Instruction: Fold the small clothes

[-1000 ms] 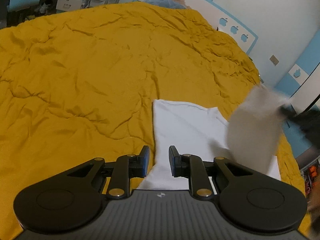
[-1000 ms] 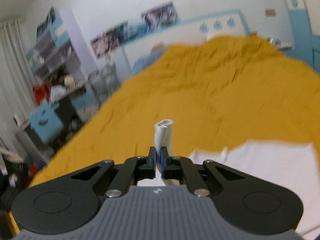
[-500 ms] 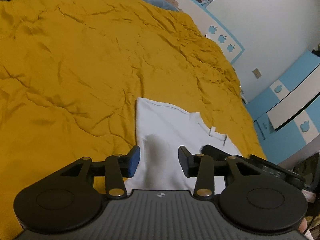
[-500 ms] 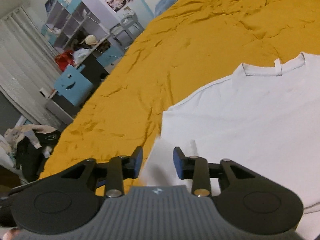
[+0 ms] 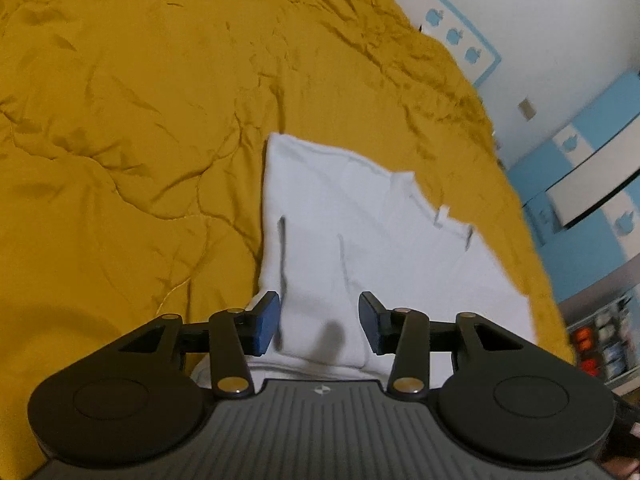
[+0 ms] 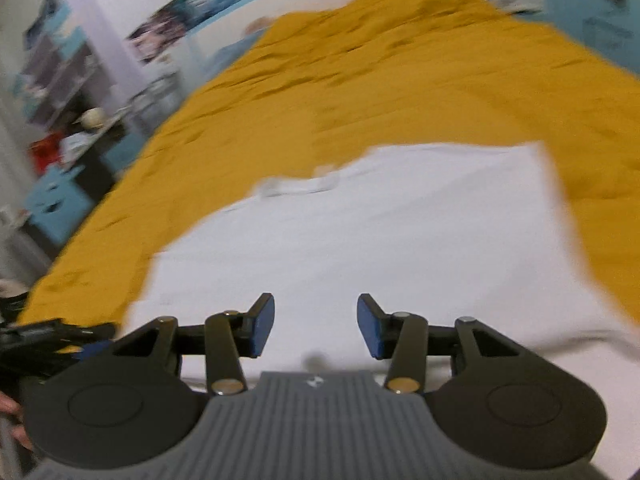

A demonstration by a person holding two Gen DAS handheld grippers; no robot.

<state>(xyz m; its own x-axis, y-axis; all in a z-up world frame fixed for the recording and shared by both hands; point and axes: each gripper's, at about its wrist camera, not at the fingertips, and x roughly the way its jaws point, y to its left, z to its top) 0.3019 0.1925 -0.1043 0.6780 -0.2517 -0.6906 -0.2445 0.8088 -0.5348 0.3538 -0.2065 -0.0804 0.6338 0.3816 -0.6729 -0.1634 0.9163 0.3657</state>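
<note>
Hovering both tongs over the white t-shirt (image 5: 384, 248), you're holding nothing w/ either one. Left tongs (image 5: 319, 322): jaws apart, about mid-width, blue pads clear of the cloth, just the shirt's near edge showing in the gap below. Right tongs (image 6: 316, 326): jaws opening at this moment, also roughly mid-width, nothing pinched between them, only flat white fabric underneath.

Shirt lies on the mustard-yellow bedspread (image 5: 132, 128), spread flat, partly folded. From the left wrist view you see a long folded strip running up the shirt's left side, w/ seam lines along it, and the collar w/ its small neck tag toward the right. In the right wrist view the shirt (image 6: 392, 240) fills the middle, collar at the far left edge, far right corner squared off; pic is motion-blurred so fine creases can't be told.

Bedspread is wrinkled all around the shirt. Blue-and-white wall trim (image 5: 460, 36) w/ apple shapes runs past the bed's far side. Shelving unit (image 6: 60, 76) w/ clutter stands left of the bed, blurry.
</note>
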